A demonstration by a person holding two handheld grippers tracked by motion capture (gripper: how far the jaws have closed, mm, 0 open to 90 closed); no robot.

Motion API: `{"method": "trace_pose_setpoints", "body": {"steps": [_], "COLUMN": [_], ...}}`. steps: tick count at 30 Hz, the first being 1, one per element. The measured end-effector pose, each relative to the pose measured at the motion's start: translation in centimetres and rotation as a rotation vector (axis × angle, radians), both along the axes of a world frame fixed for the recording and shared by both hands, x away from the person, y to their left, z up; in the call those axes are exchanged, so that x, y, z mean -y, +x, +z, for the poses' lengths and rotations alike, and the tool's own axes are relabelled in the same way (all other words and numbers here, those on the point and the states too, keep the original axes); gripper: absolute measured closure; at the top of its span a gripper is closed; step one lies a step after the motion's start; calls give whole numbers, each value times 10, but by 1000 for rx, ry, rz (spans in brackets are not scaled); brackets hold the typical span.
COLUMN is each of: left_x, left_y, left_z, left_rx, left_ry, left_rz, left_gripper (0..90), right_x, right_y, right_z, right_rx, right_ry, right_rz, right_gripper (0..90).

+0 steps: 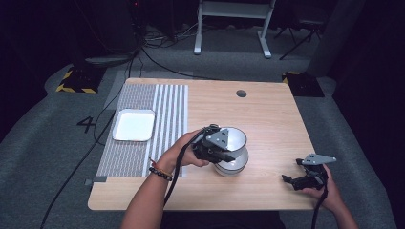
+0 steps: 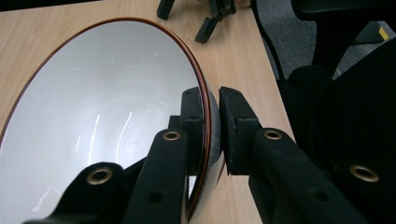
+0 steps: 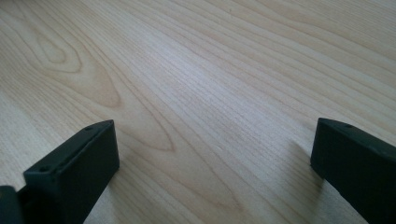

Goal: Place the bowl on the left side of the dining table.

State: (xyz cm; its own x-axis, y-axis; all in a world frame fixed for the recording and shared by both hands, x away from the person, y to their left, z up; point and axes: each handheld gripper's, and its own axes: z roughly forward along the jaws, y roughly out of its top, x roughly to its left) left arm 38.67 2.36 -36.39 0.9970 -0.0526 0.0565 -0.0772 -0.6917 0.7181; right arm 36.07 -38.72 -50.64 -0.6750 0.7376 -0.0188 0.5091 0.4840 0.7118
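Note:
A white bowl point(image 2: 107, 107) with a thin brown rim is pinched by my left gripper point(image 2: 211, 121), one jaw inside the rim and one outside. From above, this bowl point(image 1: 233, 138) sits tilted on top of a second bowl point(image 1: 233, 165) in the middle of the wooden table point(image 1: 267, 114), with the left gripper point(image 1: 224, 153) on its near rim. My right gripper point(image 1: 291, 171) rests low near the table's front right corner, open. Its jaws point(image 3: 215, 154) stand wide apart over bare wood, with nothing between them.
A grey striped mat point(image 1: 165, 119) covers the table's left part, and a white square tray point(image 1: 134, 125) lies on it. A round cable hole point(image 1: 241, 93) is at the back. The right gripper point(image 2: 210, 18) appears beyond the bowl. Cables trail on the floor.

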Motion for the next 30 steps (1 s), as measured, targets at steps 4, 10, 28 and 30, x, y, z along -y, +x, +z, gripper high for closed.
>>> {"method": "trace_pose_setpoints", "body": {"steps": [4,10,28,30], "left_x": [-7,-19,-71,-78], "left_y": [-1,-3,8,9], "left_z": [2,4,-5,-7], "left_rx": [7,29,30,31], "left_ry": [2,-16,-16,-19], "left_rz": [18,60,220,238], "left_gripper": [803,802,803,803], "right_x": [0,0,0,0], "right_y": [0,0,0,0], "right_z": [0,0,0,0], "right_rx": [3,3,3,3], "right_ry": [3,2,0,1], "right_rz": [-4,-3,1,1], "right_gripper": [11,11,12,12]}}
